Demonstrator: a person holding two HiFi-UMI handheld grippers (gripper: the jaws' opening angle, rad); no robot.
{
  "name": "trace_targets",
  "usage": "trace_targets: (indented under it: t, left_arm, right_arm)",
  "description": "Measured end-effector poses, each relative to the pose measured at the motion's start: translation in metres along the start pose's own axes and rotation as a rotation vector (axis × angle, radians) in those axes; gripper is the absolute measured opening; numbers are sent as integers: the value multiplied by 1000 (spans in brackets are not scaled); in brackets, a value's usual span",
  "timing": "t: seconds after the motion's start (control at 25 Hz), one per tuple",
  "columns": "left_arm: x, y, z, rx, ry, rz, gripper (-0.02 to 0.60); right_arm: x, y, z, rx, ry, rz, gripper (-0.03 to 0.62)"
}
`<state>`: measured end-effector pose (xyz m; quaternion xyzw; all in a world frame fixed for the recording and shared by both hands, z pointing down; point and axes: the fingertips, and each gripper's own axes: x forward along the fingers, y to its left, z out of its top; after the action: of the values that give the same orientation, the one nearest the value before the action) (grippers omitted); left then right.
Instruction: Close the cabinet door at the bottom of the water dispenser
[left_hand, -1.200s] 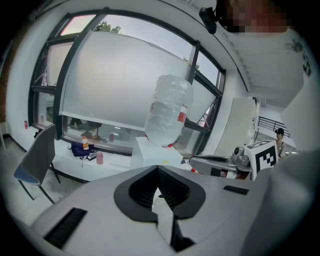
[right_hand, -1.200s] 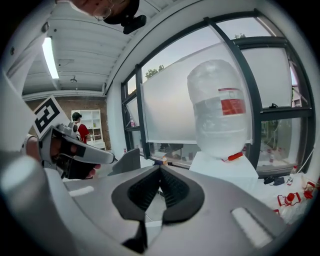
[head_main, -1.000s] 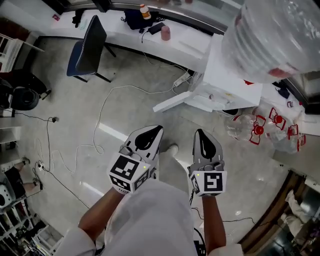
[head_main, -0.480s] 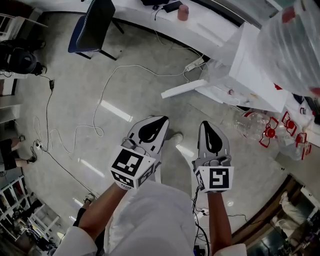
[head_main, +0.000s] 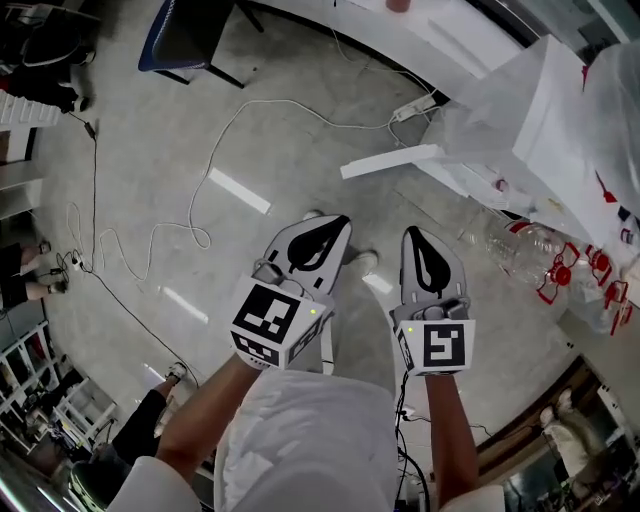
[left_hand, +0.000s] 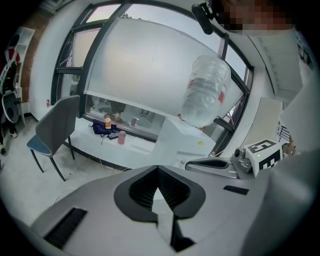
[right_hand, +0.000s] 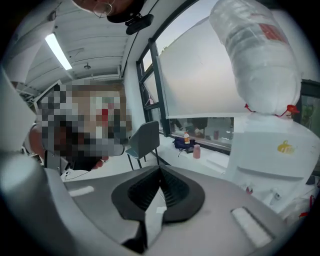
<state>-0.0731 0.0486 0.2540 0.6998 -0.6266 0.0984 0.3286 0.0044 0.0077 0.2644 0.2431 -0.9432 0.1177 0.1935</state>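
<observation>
The water dispenser (head_main: 545, 110) stands at the upper right of the head view, its top and right side cut off by the frame edge. Its cabinet door (head_main: 392, 162) is open, a white panel that juts out low over the floor (head_main: 150, 150) towards the left. How far it is swung cannot be judged from this steep angle.

Both tongs are held side by side in front of the person, well short of the door and touching nothing. The left tongs (head_main: 325, 228) are clenched, tips meeting, with only a thin wedge of background showing behind the pads in the left gripper view. The right tongs (head_main: 418, 240) are likewise clenched and empty.

In the 2 gripper views the bodies of the tongs fill the lower half, so the bottom of the dispenser and its door are hidden. Only the white upper housing and the plastic-wrapped bottle (right_hand: 255, 55) on top show.

Clear bottles with red handles (head_main: 530, 250) lie on the floor right of the dispenser, partly cut off. A blue chair (head_main: 185, 30) is clipped at the top edge, and a white cable (head_main: 210, 190) loops across the floor to a power strip (head_main: 415, 105). On the worktop (left_hand: 90, 140) by the window, a pink cup (left_hand: 121, 138) and an orange-capped bottle (left_hand: 107, 121) are small and hard to read.
</observation>
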Motion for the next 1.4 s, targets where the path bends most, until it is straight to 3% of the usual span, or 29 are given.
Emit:
trace_targets:
  t: [0.32, 0.52, 1.04, 1.4]
  left_arm:
    - [20, 40, -23, -29, 10, 29, 5]
    - [31, 64, -42, -70, 17, 43, 5]
    - [70, 106, -81, -48, 71, 6, 5]
    - [79, 135, -107, -69, 102, 9, 5]
  right_arm:
    - [43, 4, -27, -23, 35, 46, 12]
    - [70, 7, -47, -14, 56, 57, 49]
    - [139, 6, -109, 22, 106, 39, 95]
    - [171, 16, -141, 48, 159, 96, 141]
